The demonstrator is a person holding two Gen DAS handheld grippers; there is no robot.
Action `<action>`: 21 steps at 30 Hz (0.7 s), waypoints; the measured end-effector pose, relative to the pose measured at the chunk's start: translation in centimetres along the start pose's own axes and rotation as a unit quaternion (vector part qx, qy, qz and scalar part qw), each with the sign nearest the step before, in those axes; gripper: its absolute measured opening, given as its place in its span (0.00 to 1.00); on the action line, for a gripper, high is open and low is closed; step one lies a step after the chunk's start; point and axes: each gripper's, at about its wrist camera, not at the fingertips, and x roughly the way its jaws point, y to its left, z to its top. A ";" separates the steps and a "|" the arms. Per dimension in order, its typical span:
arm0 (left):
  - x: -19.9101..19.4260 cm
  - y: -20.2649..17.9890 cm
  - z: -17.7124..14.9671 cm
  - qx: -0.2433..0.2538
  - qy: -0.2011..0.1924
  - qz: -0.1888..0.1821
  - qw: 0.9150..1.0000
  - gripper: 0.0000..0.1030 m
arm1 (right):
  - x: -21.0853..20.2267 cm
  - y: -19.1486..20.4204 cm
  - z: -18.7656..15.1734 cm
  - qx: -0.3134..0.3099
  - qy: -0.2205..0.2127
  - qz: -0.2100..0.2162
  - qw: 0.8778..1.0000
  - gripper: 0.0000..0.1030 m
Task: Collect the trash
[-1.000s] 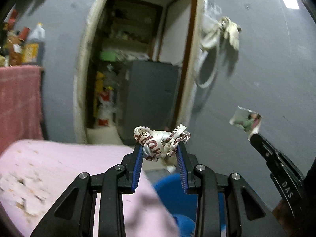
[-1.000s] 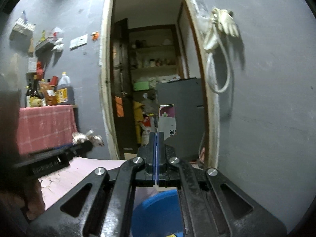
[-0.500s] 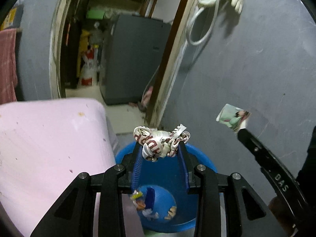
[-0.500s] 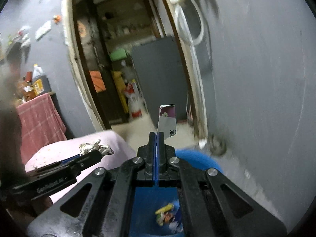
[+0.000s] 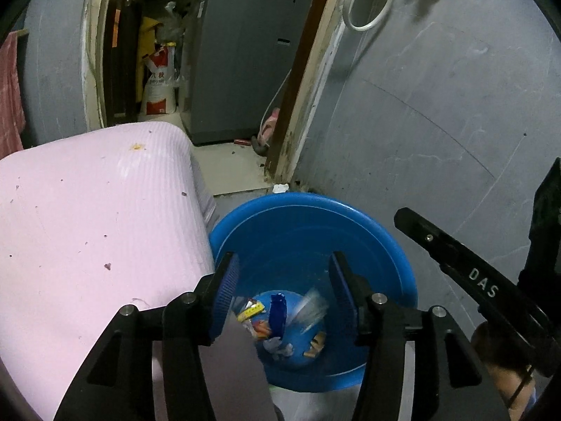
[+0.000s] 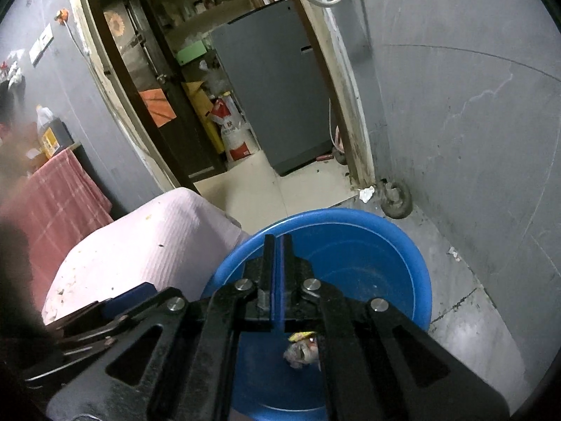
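With left gripper [image 5: 282,293] jaws just opening, nothing between them, blurred wrapper [image 5: 310,307] dropping into blue basin [image 5: 392,245] on floor, right of pink table [image 5: 87,210]. Right gripper [image 6: 277,245] pressed together, empty, over same basin. Drop step looks finished; next: fetch remaining trash.

One blue basin [image 5: 371,231] holding several trash scraps [image 5: 277,319] is sitting beside one pink desk [image 5: 87,217]; two grippers are hovering above the basin.

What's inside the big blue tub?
In the blue tub lies a small heap of trash: colourful wrappers, crumpled paper and a blue scrap. The left gripper, whose jaws have just been opening with nothing between them, covers part of the bottom.
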 end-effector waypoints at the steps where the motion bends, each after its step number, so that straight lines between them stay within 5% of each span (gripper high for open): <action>1: -0.3 0.1 -0.1 0.000 -0.004 0.002 1.000 0.46 | 0.0 0.0 0.0 -0.001 -0.001 -0.001 1.000 0.03; 4: -1.6 0.4 -0.2 0.001 -0.023 0.015 1.000 0.53 | -0.3 0.1 0.3 -0.002 -0.018 -0.004 1.000 0.05; 8: -3.5 1.2 -0.4 -0.005 -0.057 0.029 0.998 0.58 | -1.1 0.5 0.6 -0.006 -0.045 -0.004 0.999 0.26; 14: -6.2 2.0 -0.7 -0.009 -0.102 0.055 0.993 0.78 | -2.3 2.1 0.4 -0.038 -0.080 -0.012 0.996 0.41; 19: -8.2 2.5 -1.1 -0.012 -0.129 0.071 0.989 0.82 | -3.8 3.0 0.2 -0.052 -0.106 -0.014 0.993 0.59; 21: -8.9 2.6 -1.0 -0.014 -0.142 0.084 0.986 0.94 | -4.6 3.3 -0.1 -0.053 -0.114 -0.011 0.992 0.68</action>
